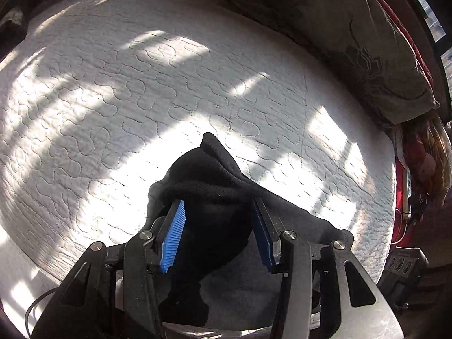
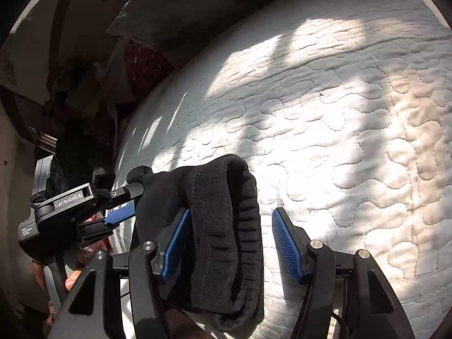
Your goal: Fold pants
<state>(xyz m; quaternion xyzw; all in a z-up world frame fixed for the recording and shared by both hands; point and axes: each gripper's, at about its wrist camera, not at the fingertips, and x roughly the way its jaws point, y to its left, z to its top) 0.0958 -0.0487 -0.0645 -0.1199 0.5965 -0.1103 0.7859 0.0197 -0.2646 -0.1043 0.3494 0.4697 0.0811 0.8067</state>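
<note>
A sunlit quilted mattress (image 1: 169, 90) fills both views, a pillow (image 1: 353, 45) at its edge. Black pants (image 2: 226, 226) hang bunched above it, draped between both spread grippers: left (image 1: 219, 234), right (image 2: 230, 243), neither pinching.

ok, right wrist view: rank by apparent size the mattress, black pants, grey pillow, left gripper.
1. mattress, fills most of the frame
2. black pants, though nearness to the camera inflates them
3-4. grey pillow and left gripper: they look alike in area; pillow is far and cropped, so unranked.
</note>
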